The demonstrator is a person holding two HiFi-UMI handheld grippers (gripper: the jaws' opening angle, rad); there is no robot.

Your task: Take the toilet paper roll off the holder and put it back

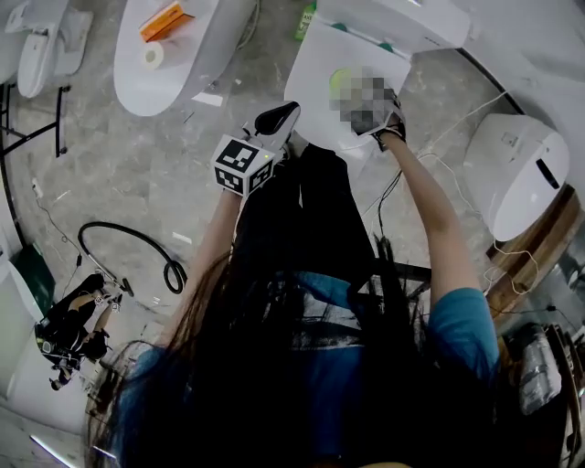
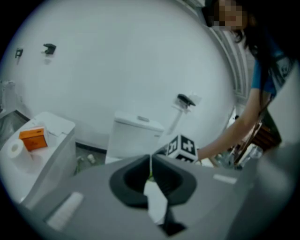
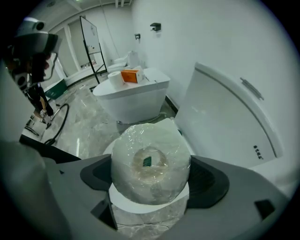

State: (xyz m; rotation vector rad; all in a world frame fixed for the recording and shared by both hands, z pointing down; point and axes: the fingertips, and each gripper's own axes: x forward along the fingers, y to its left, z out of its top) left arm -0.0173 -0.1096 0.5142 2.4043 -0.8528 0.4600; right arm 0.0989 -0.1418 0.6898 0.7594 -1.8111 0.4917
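Clamping a plastic-wrapped toilet paper roll (image 3: pixel 151 159) between its two dark jaws, the right gripper (image 3: pixel 152 180) hangs over a white toilet (image 3: pixel 229 117) whose lid stands raised at 2 o'clock in the right gripper view. The roll's flat end faces the camera, and its core is visible through the wrap.

The left gripper (image 2: pixel 150 161) has its jaws pressed together. A white strip dangles at their base, and whether anything sits between the tips cannot be told. In the head view this gripper, with its marker cube (image 1: pixel 242 164), sits just beside the toilet's rim, near 12 o'clock of the person's dark hair (image 1: pixel 302 302).

A second toilet (image 1: pixel 183 64) stands at 11 o'clock in the head view, well apart from both grippers. An orange box (image 1: pixel 164 20) and a spare paper roll (image 1: pixel 152 55) rest on top of it, near one another. A black hose (image 1: pixel 128 247) loops on the grey marble floor (image 1: pixel 119 164) at 9 o'clock.
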